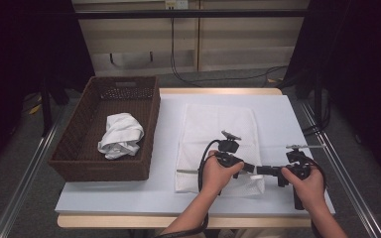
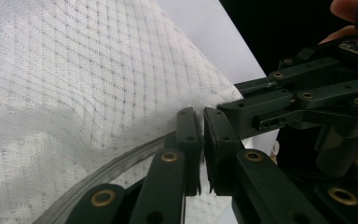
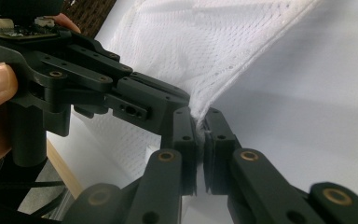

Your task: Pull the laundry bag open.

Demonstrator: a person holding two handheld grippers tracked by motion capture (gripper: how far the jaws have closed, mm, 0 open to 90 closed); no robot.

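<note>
Both grippers, the left gripper and the right gripper, pinch the near right corner of the white mesh bag, jaws closed on fabric. To fold it well, lift both together, keeping that edge taut and clear of the basket.

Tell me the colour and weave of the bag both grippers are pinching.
White mesh bag, fine holes; clearest in the right gripper view.

There are two white cloth items: one flat white mesh laundry bag with a grey zip, spread on the counter, and one crumpled white cloth. One brown woven rectangular basket is present. Two black two-jaw grippers appear, the left gripper and the right gripper.
</note>
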